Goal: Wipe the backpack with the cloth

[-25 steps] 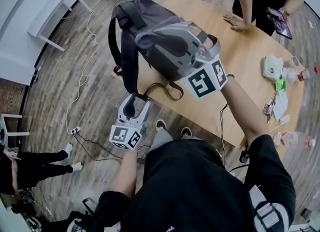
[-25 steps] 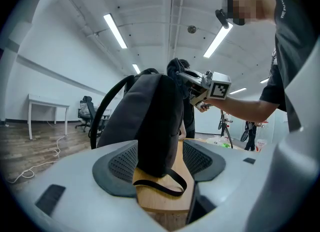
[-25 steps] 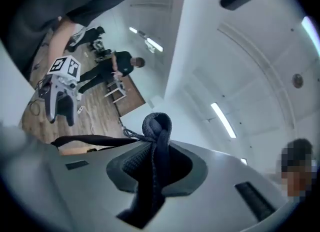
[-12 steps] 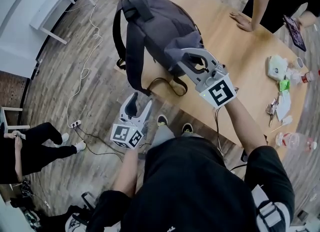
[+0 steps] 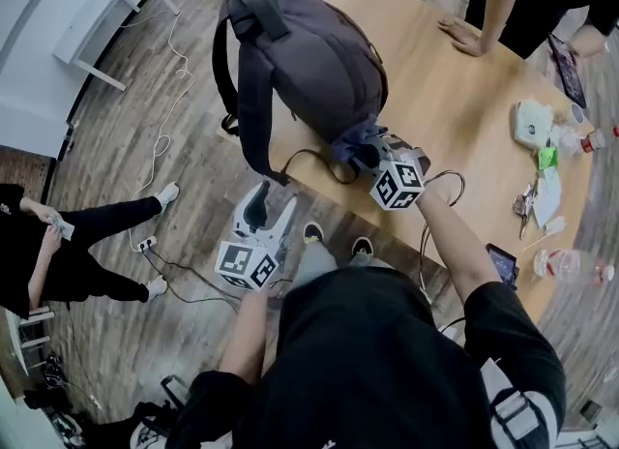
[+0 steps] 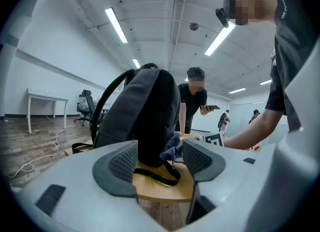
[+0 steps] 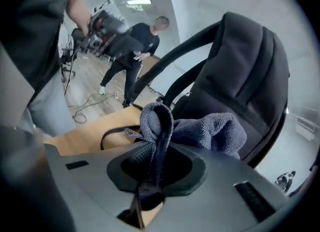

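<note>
A dark grey backpack (image 5: 309, 60) stands upright at the near left corner of the wooden table (image 5: 464, 99), its straps hanging over the edge. My right gripper (image 5: 368, 155) is shut on a blue-grey cloth (image 7: 200, 131) and holds it against the backpack's (image 7: 250, 81) lower side, near the tabletop. My left gripper (image 5: 263, 207) hangs open below the table edge, off to the left, with nothing between its pads (image 6: 120, 163). In the left gripper view the backpack (image 6: 145, 116) and the cloth (image 6: 170, 148) show ahead of its jaws.
A loose strap loop (image 5: 314, 168) lies at the table edge. A person's hand (image 5: 462, 39) rests on the far side. A white box (image 5: 529, 125), bottles (image 5: 566, 268) and small items crowd the right end. A phone (image 5: 503, 265) lies near me. Cables (image 5: 164, 137) run over the floor.
My right gripper has come down the side of the backpack with the cloth, from the upper part to near the tabletop. The left gripper has stayed in place.
</note>
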`<control>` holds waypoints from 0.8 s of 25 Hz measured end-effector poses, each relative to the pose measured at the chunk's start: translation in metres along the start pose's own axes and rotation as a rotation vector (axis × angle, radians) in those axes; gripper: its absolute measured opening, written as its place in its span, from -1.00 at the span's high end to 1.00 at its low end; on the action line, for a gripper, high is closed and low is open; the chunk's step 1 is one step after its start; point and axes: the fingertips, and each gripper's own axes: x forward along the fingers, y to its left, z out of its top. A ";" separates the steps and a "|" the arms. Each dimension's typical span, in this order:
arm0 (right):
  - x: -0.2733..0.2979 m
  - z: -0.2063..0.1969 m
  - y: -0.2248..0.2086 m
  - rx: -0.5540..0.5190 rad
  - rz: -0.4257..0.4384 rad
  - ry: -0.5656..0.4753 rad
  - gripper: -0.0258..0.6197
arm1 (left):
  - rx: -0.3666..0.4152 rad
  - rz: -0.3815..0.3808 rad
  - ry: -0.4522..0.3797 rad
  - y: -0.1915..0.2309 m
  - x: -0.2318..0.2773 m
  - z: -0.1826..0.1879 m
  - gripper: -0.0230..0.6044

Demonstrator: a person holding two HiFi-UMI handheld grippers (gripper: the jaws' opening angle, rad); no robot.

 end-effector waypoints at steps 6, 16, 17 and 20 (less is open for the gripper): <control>0.005 -0.061 0.004 -0.033 0.030 0.206 0.72 | -0.002 0.006 0.011 0.003 -0.009 -0.004 0.00; -0.091 0.059 -0.137 -0.129 -0.314 -0.126 0.72 | 0.008 -0.009 0.000 -0.001 -0.007 0.002 0.00; -0.104 0.085 -0.145 -0.169 -0.334 -0.184 0.72 | 0.012 -0.015 -0.003 -0.002 -0.005 0.003 0.00; -0.140 0.163 -0.173 -0.242 -0.427 -0.363 0.72 | 0.019 -0.029 -0.012 -0.006 0.001 0.006 0.00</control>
